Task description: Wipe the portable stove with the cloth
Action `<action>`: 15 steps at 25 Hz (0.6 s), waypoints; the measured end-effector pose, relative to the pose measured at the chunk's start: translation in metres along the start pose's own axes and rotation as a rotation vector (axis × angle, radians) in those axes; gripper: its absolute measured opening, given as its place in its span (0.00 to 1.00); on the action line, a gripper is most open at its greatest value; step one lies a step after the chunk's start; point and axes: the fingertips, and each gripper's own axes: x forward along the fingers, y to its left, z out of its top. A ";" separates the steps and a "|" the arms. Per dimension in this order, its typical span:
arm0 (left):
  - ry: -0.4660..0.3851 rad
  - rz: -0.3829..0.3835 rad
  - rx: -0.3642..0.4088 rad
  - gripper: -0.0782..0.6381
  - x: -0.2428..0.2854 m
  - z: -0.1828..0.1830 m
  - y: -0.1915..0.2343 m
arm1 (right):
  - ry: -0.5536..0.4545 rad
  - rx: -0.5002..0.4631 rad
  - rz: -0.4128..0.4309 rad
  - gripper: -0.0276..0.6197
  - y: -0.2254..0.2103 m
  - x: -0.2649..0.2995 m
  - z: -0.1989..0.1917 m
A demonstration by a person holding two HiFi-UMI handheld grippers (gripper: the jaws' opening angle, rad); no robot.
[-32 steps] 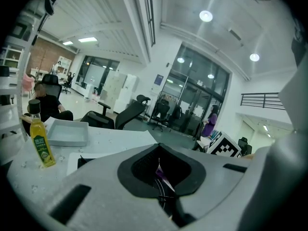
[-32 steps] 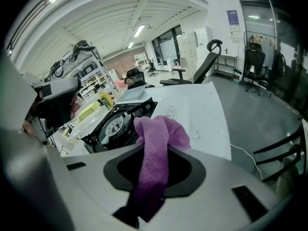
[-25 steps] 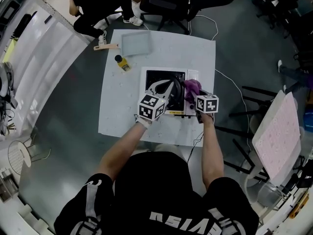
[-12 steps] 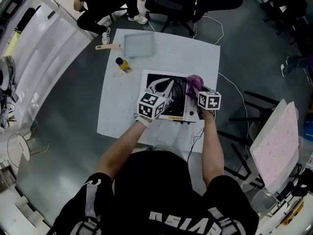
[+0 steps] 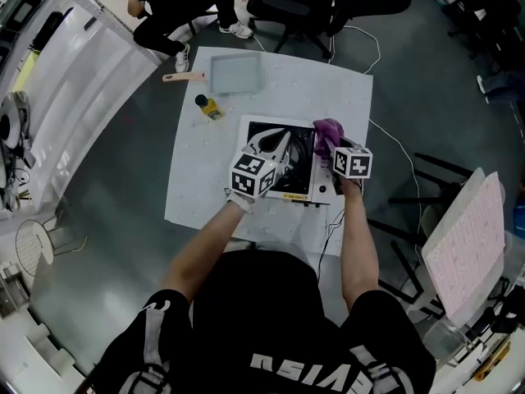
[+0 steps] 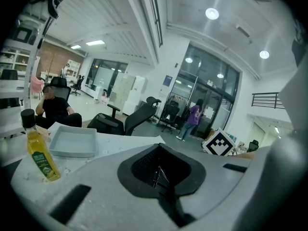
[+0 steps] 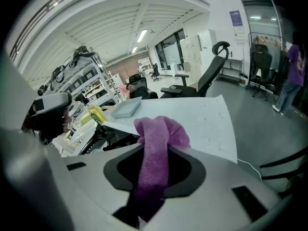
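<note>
Your right gripper (image 7: 153,177) has its jaws clamped on the purple cloth (image 7: 161,134), which bunches up out of the gap and folds forward past the tips, so you have a good soft pad to wipe with. Your left gripper (image 6: 159,177) has its jaws brought together with nothing between them, and it sits over the dark middle of the portable stove (image 5: 283,197), apparently steadying it. In the head view the cloth lies at the stove's right side, towards the far corner, just beside the burner; whether it presses on the surface there cannot be told. To do this step well, tilt the right gripper so that the folded cloth, not the hard jaw tips, meets the metal, and press only enough to flatten the fold. Work in overlapping strokes from the far right corner towards you, then across the panel beside the burner, and go lightly round the raised pan supports, where the cloth could snag and pull free. Hold the left gripper firm on the stove so that it does not slide on the desk (image 5: 205,179), and shift it once you need the patch beneath it. The oil bottle (image 5: 207,107) and the grey tray (image 5: 235,74) stand well apart on the far left, out of your way.
</note>
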 end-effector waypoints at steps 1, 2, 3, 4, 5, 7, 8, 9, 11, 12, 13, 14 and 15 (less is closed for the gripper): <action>-0.002 0.001 0.003 0.12 -0.001 0.001 -0.001 | -0.006 -0.005 -0.002 0.20 0.001 -0.002 0.001; -0.004 0.002 0.006 0.12 -0.002 0.002 -0.001 | -0.016 -0.007 -0.003 0.20 0.002 -0.005 0.002; -0.005 0.003 0.010 0.12 -0.004 0.002 -0.002 | -0.028 -0.007 -0.002 0.20 0.004 -0.008 0.003; -0.005 0.004 0.014 0.12 -0.007 0.003 -0.002 | -0.043 -0.005 -0.001 0.20 0.007 -0.013 0.005; -0.004 0.004 0.020 0.12 -0.010 0.004 -0.003 | -0.060 -0.002 -0.001 0.20 0.010 -0.018 0.007; -0.003 0.004 0.035 0.12 -0.017 0.006 -0.004 | -0.092 0.000 -0.006 0.20 0.015 -0.030 0.010; -0.005 0.004 0.041 0.12 -0.021 0.009 -0.005 | -0.106 0.000 -0.010 0.20 0.018 -0.036 0.012; -0.009 0.006 0.046 0.12 -0.024 0.011 -0.005 | -0.119 0.000 -0.012 0.20 0.020 -0.042 0.014; -0.020 0.007 0.053 0.12 -0.031 0.016 -0.006 | -0.142 -0.001 -0.018 0.20 0.024 -0.052 0.017; -0.025 0.007 0.055 0.12 -0.034 0.018 -0.006 | -0.152 -0.001 -0.023 0.20 0.025 -0.057 0.017; -0.028 0.004 0.056 0.12 -0.037 0.019 -0.007 | -0.160 0.001 -0.029 0.20 0.026 -0.062 0.017; -0.028 0.000 0.057 0.12 -0.040 0.019 -0.009 | -0.167 0.004 -0.034 0.20 0.027 -0.066 0.016; -0.026 -0.005 0.057 0.12 -0.043 0.018 -0.010 | -0.173 0.010 -0.038 0.20 0.029 -0.071 0.014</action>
